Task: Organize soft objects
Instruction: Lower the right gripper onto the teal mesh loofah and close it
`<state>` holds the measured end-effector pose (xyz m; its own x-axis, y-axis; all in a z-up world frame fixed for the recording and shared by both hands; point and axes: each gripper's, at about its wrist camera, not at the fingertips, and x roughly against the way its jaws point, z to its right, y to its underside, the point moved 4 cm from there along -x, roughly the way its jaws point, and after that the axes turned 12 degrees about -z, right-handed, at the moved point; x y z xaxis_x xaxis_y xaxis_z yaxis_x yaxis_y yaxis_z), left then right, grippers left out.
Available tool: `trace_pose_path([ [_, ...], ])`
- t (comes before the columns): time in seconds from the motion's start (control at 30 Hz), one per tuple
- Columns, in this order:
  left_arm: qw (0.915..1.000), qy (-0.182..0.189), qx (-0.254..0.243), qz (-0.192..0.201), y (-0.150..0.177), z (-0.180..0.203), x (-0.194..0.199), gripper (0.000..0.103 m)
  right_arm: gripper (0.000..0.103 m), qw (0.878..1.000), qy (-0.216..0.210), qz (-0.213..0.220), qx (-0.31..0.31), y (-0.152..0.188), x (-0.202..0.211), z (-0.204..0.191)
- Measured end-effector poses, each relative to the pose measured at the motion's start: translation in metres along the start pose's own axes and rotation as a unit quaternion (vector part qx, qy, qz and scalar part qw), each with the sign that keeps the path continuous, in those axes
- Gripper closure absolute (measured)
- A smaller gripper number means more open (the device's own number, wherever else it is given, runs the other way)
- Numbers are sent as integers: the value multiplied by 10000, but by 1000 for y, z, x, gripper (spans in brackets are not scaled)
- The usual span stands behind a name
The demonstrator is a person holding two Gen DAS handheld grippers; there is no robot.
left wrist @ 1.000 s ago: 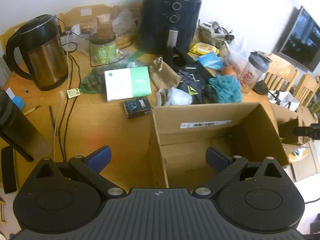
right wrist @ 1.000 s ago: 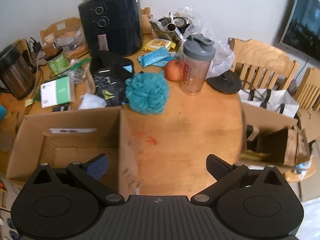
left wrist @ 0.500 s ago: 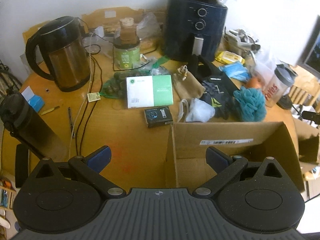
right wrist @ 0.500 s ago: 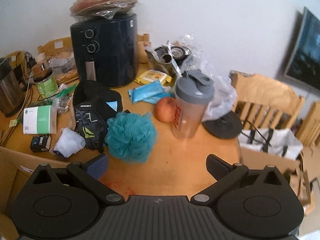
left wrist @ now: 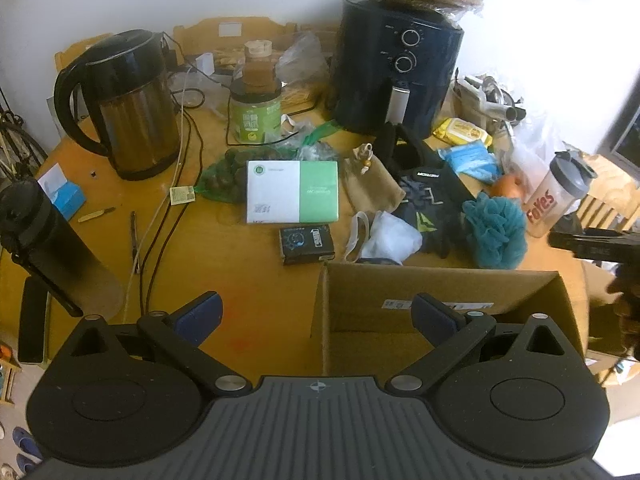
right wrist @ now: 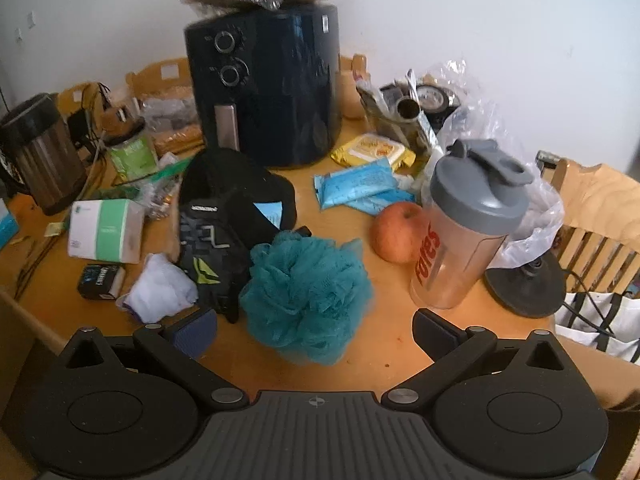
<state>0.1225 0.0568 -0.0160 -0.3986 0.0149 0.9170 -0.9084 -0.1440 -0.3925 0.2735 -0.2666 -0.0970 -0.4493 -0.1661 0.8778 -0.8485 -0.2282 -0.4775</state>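
clutter crowded the wooden table: air fryer, kettle, shaker bottle, apple, wipes packs. teal bath pouf lay between the spread fingers of the right gripper, untouched, beside black gloves and white cloth. left gripper, released and holding nothing, hovered over the edge of the cardboard box; nothing visible inside it.

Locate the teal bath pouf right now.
In the right wrist view the teal bath pouf lies on the table straight ahead of the open right gripper, between the black gloves and the shaker bottle.
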Motion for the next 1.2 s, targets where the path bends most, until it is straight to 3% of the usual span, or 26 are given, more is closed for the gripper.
trace_pose_path([
  [0.23, 10000, 60, 66, 20, -5, -2, 0, 0, 0, 9988, -356, -87, -325, -7, -23, 8],
  [0.53, 9998, 203, -67, 8, -20, -7, -6, 0, 1, 9981, -136, -81, -598, -21, -56, 18],
  [0.7, 9994, 314, -147, -3, -29, -10, -10, 0, 33, 9981, 49, 78, -606, -30, -76, 15],
  [0.93, 9991, 415, -121, -56, -36, -22, -16, 0, 56, 9967, -56, 7, -807, -36, -102, 17],
  [1.1, 9988, 463, -85, -104, -39, -26, -21, 0, 79, 9953, -171, -45, -948, -34, -103, 19],
  [1.2, 9987, 484, -83, -101, -39, -27, -23, 0, 87, 9945, -242, -15, -1015, -35, -96, 23],
])
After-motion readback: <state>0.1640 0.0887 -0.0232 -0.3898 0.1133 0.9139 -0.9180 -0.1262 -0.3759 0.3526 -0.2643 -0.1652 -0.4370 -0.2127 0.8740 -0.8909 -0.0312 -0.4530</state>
